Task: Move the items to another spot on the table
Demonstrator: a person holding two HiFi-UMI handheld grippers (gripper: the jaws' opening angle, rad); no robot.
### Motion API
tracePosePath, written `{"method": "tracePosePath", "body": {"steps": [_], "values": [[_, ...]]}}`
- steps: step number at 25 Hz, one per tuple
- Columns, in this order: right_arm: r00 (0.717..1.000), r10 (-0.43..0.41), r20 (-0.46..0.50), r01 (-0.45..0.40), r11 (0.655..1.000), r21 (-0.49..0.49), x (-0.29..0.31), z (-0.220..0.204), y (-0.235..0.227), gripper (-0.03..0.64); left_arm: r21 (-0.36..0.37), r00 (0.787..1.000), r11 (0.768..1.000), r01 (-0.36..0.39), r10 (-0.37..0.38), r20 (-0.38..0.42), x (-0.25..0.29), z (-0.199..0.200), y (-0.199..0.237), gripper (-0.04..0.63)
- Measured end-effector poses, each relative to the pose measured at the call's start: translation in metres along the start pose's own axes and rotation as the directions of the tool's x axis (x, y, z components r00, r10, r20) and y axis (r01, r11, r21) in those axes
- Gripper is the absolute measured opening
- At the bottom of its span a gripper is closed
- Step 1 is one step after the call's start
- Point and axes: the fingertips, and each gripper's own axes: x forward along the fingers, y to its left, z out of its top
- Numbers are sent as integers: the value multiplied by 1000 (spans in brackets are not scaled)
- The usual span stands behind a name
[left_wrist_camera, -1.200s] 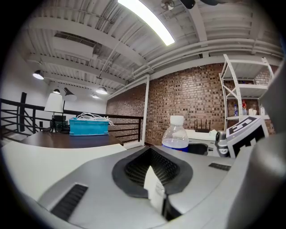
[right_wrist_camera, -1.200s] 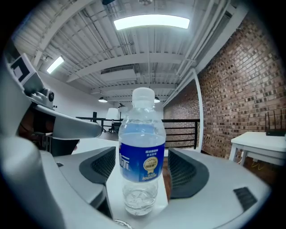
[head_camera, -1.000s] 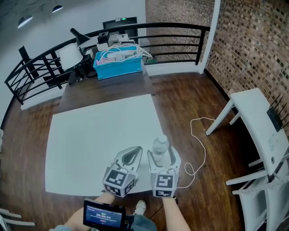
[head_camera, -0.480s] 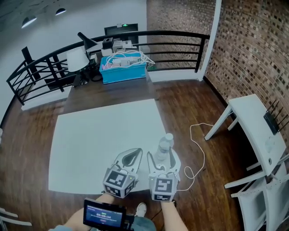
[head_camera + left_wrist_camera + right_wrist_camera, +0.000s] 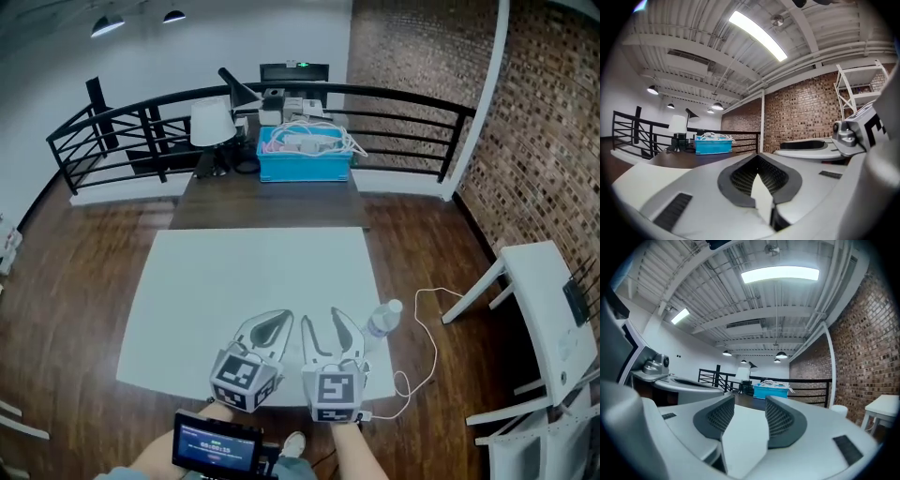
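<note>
Down at six o'clock on the white rectangular tabletop (image 5: 234, 281), both grippers point level toward twelve. Only the head view shows the clear plastic bottle (image 5: 382, 321) whole, at three o'clock just beside the right gripper (image 5: 321, 318), whose jaws, just closing, stand apart around nothing. Left gripper (image 5: 281, 317): jaws together, empty. Blue plastic bin (image 5: 305, 161) sits far off at twelve.

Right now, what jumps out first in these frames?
The clear bottle at the right edge of the white table, just beside the right gripper, whose empty fingers have just been closing. Beyond, a blue bin heaped with white cables sits on the dark table by the railing.
</note>
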Motion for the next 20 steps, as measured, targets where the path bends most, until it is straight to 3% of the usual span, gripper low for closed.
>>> {"method": "tracePosePath", "body": {"steps": [8,20], "values": [[985,165,48,-166,986,6,37,44,77,106,-17,994,994,-105,105,27,-47,26,61,5],[933,347,100,-355,930,90,61,90,176,2,19,973,975,-219,217,84,-118,50,133,5]]}}
